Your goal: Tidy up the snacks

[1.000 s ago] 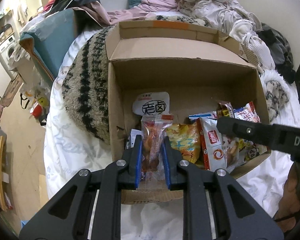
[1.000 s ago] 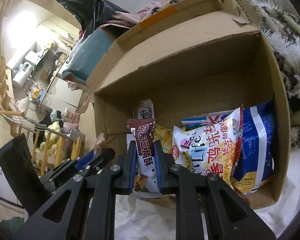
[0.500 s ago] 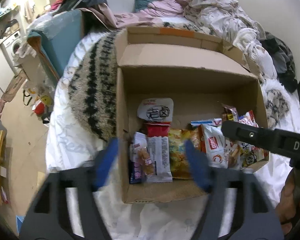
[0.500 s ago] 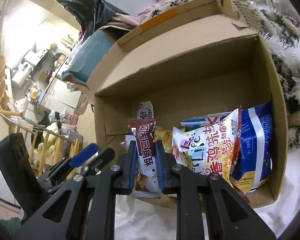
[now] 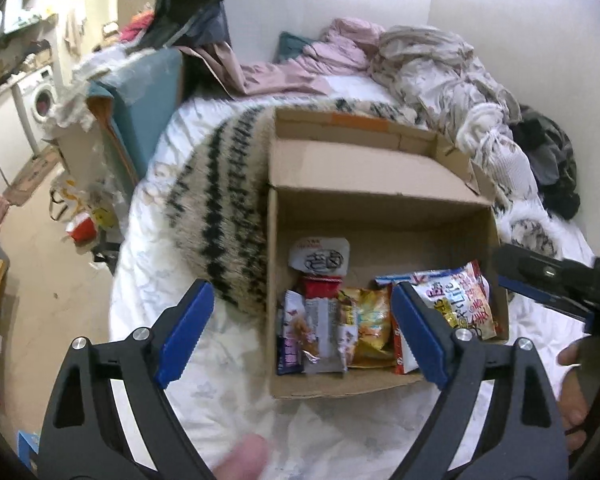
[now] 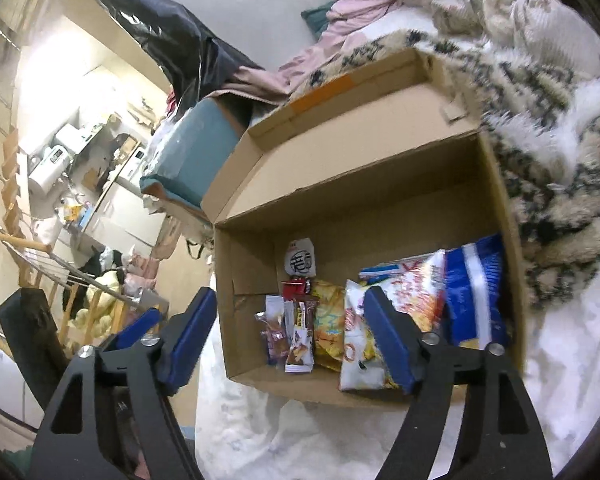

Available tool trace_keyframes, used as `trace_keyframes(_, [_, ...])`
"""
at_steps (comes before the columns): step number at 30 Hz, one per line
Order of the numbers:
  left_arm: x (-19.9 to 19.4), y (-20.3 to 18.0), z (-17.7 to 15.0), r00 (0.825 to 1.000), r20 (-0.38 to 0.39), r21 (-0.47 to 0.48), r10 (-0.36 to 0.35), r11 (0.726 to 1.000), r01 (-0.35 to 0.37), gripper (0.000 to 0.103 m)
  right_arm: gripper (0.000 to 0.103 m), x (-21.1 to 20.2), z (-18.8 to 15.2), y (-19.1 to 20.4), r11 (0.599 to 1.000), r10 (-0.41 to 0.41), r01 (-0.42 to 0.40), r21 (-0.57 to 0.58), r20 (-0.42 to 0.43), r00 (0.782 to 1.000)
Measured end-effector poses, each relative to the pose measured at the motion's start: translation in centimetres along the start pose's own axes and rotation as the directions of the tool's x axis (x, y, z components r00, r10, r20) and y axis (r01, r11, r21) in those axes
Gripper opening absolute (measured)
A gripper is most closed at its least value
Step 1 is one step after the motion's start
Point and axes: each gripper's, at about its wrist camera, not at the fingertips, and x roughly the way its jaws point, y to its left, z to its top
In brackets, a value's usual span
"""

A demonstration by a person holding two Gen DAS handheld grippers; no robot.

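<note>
Left wrist view: snack packets (image 5: 332, 328) lie in a row along the near wall of the cardboard box (image 5: 380, 184), on the white bedding (image 5: 236, 392), long axes running from near wall toward the far wall. I read my left gripper (image 5: 300, 332) as spread wide, holding nothing; a second ago it pinched an orange packet. My right gripper (image 6: 288, 340) is likewise spread; its brown bar (image 6: 300, 340) now lies in the box among the others.

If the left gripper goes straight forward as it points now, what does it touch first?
Probably the small snack packets at the near left of the cardboard box; the open left gripper frames them, though depth is uncertain.
</note>
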Motion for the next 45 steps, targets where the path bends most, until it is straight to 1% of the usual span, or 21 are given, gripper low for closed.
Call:
trace_keyframes(2, [-1.0,0.3,-0.2,0.999,0.022,-0.003,0.023,1.000,-0.023,0.088,0.085,-1.4,-0.4,0.4,1.000,-0.023,0.023,-0.009,0.024,0.999])
trace_keyframes(3, [-1.4,0.5,-0.4,1.000,0.027,-0.011,0.016,1.000,-0.016,0.088,0.085,-2.3,-0.6,0.4,1.000,-0.025,0.024,0.004,0.040,0.999])
trace_keyframes(5, [-2.3,0.8,-0.8,1.000,0.027,-0.032,0.002,0.999,-0.001,0.089,0.085,-3.5,-1.1,0.8,1.000,-0.024,0.023,0.007,0.043,0.999])
trace_keyframes(6, [-2.7,0.9,-1.1,1.000,0.019,-0.035,0.005,0.999,-0.005,0.095,0.085,-4.1,-1.4,1.1,1.000,-0.031,0.031,-0.005,0.050,0.998])
trace_keyframes(8, [-3.4,0.9,-1.6,0.999,0.005,-0.028,0.036,0.999,-0.035,0.101,0.085,-5.1,-1.9,1.7,0.998,-0.059,0.061,-0.028,0.063,0.996])
trace_keyframes(10, [-4.3,0.8,-2.3,0.998,0.004,-0.017,0.055,0.998,-0.055,0.101,0.087,-6.6,-2.9,2.3,0.996,-0.082,0.085,-0.040,0.077,0.994])
trace_keyframes(11, [-4.8,0.9,-2.8,0.998,0.000,-0.016,0.055,0.998,-0.055,0.101,0.091,-6.9,-3.2,2.4,0.995,-0.089,0.092,-0.042,0.082,0.993])
trace_keyframes(12, [-5.1,1.0,-3.2,0.999,-0.004,-0.019,0.054,0.998,-0.054,0.101,0.097,-7.6,-3.7,2.5,0.994,-0.099,0.103,-0.046,0.089,0.991])
trace_keyframes(14, [-5.9,1.1,-4.1,0.999,-0.017,-0.034,0.041,0.999,-0.042,0.101,0.101,-8.6,-4.6,2.6,0.991,-0.115,0.121,-0.053,0.104,0.988])
trace_keyframes(18, [-7.1,1.1,-5.4,0.999,-0.028,-0.049,0.016,0.999,-0.017,0.102,0.103,-9.8,-6.7,2.5,0.984,-0.158,0.165,-0.063,0.107,0.982])
trace_keyframes(20, [-7.7,0.9,-5.9,1.000,-0.022,-0.058,0.011,0.998,-0.012,0.103,0.103,-10.3,-7.6,2.3,0.979,-0.186,0.194,-0.057,0.124,0.975])
trace_keyframes(23, [-8.2,0.7,-6.4,1.000,-0.010,-0.065,0.016,0.998,-0.017,0.103,0.103,-10.5,-8.7,2.2,0.976,-0.203,0.212,-0.054,0.142,0.969])
trace_keyframes(26, [-8.4,0.2,-6.9,1.000,0.002,-0.044,0.024,0.999,-0.024,0.103,0.103,-10.4,-10.1,2.1,0.965,-0.238,0.252,-0.075,0.160,0.958])
trace_keyframes(30, [-8.1,-0.2,-7.3,0.999,0.013,-0.021,0.035,0.999,-0.034,0.103,0.103,-10.1,-10.4,1.9,0.951,-0.283,0.301,-0.077,0.181,0.942])
trace_keyframes(31, [-8.0,-0.2,-7.3,1.000,0.011,-0.026,0.027,0.999,-0.027,0.103,0.103,-10.1,-10.5,2.0,0.946,-0.290,0.312,-0.087,0.196,0.937])
trace_keyframes(33, [-8.1,-0.1,-7.1,0.999,0.029,-0.035,0.016,0.999,-0.015,0.103,0.103,-10.3,-10.5,2.2,0.934,-0.313,0.345,-0.098,0.244,0.918])
trace_keyframes(35, [-8.2,-0.1,-7.1,0.998,0.050,-0.029,0.032,0.999,-0.031,0.103,0.103,-10.5,-10.6,2.5,0.922,-0.332,0.373,-0.103,0.282,0.900])
trace_keyframes(37, [-8.2,-0.3,-7.0,0.997,0.060,-0.019,0.042,0.999,-0.041,0.103,0.103,-10.4,-10.5,2.6,0.913,-0.345,0.392,-0.115,0.298,0.890])
trace_keyframes(39, [-8.3,-0.4,-7.0,0.997,0.068,-0.018,0.037,0.999,-0.036,0.103,0.103,-10.2,-10.4,2.7,0.909,-0.350,0.399,-0.123,0.298,0.888])
trace_keyframes(45, [-8.5,-0.6,-6.9,0.996,0.085,-0.007,0.042,0.999,-0.042,0.103,0.103,-9.5,-10.2,2.8,0.908,-0.348,0.397,-0.131,0.289,0.892])
